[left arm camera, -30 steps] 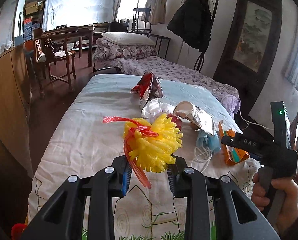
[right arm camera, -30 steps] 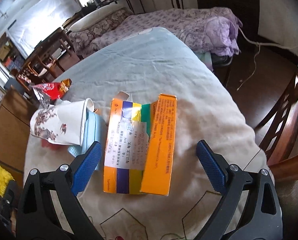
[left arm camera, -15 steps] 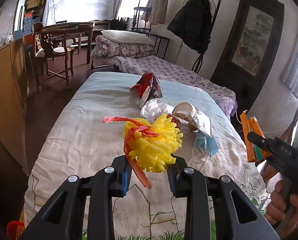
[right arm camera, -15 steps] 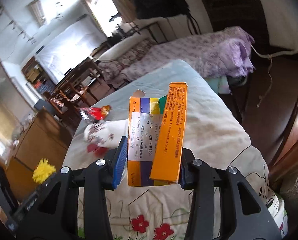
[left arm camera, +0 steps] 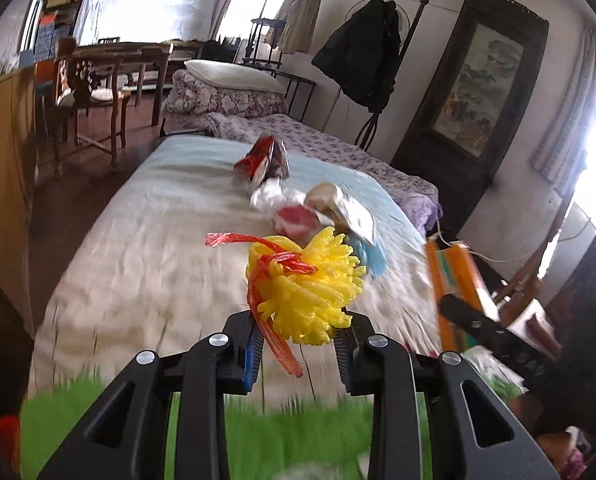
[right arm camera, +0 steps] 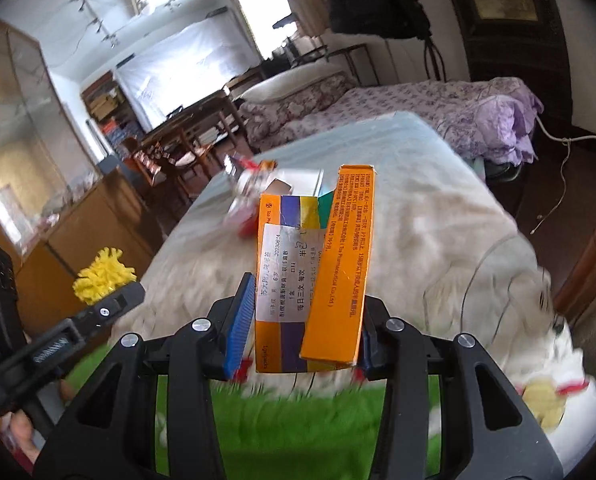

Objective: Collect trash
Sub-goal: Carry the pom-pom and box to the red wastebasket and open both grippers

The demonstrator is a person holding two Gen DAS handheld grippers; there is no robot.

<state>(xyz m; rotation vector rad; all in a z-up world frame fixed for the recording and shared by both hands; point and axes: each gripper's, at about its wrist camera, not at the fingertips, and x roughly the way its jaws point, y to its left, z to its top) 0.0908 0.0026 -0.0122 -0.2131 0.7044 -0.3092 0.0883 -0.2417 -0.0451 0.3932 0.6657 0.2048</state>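
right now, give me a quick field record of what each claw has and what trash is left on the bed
left claw: shut on yellow foam net with red ribbon
right claw: shut on orange medicine box, flattened, held clear of the bed
left on bed: red snack wrapper, white tissue, paper cup, blue mask
image quality: blurred near the bottom of both views
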